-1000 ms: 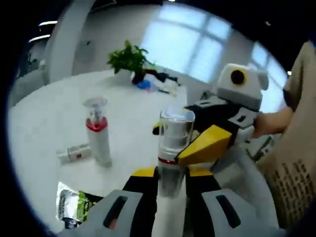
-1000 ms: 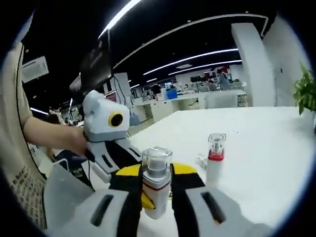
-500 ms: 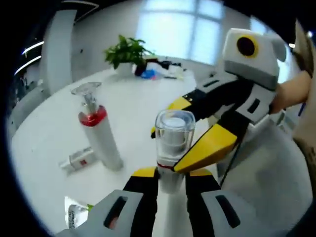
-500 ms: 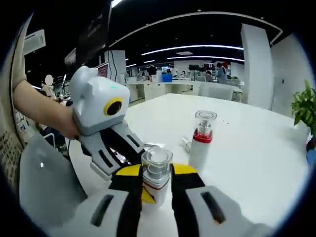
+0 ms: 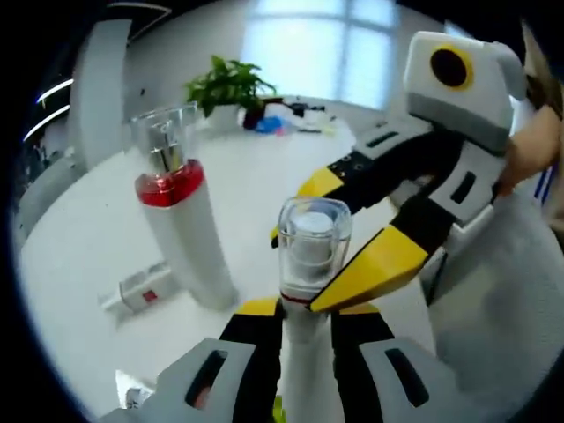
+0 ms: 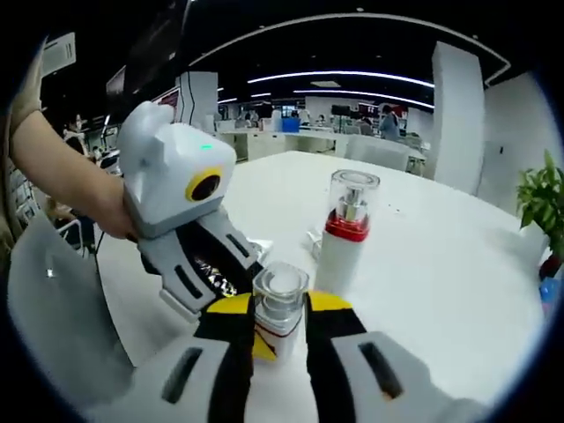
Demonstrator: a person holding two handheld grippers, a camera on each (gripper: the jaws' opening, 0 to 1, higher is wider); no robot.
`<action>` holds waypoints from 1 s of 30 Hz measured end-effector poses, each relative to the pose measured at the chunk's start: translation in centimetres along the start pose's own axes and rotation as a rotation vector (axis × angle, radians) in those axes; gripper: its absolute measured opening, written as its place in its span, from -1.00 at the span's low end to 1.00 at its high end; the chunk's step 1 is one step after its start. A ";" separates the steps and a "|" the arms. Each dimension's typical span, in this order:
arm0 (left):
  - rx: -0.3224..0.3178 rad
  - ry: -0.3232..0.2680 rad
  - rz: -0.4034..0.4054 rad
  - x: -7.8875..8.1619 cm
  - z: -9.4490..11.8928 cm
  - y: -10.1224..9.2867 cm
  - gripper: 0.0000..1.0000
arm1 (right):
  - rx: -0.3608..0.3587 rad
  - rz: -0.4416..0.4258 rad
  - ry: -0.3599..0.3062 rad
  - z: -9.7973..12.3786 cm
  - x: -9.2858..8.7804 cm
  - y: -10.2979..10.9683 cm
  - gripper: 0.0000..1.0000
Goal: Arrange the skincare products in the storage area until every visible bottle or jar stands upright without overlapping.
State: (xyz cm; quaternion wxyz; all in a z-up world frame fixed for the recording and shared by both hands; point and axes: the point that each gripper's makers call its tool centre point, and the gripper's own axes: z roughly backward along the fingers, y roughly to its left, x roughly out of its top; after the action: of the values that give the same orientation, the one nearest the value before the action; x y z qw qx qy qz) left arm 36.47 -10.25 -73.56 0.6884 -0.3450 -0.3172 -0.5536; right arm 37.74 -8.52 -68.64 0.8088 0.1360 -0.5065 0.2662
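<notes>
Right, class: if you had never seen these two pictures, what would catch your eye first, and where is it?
First, the clear-capped bottle at the centre of the left gripper view, clamped by both the left tool and the yellow-tipped right tool coming in from the right. Next, a taller red-banded bottle standing upright on the white table just left of it, with a small tube lying flat by its base.
</notes>
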 end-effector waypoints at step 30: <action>0.026 -0.011 -0.076 1.3 -1.4 3.3 -0.65 | -0.051 0.025 -0.072 -1.7 1.0 -3.0 -0.57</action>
State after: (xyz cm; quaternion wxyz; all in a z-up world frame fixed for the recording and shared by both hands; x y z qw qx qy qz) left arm 39.99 -11.63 -73.66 0.6698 -0.3265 -0.3410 -0.5731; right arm 41.03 -9.88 -68.33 0.7898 0.1185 -0.5435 0.2583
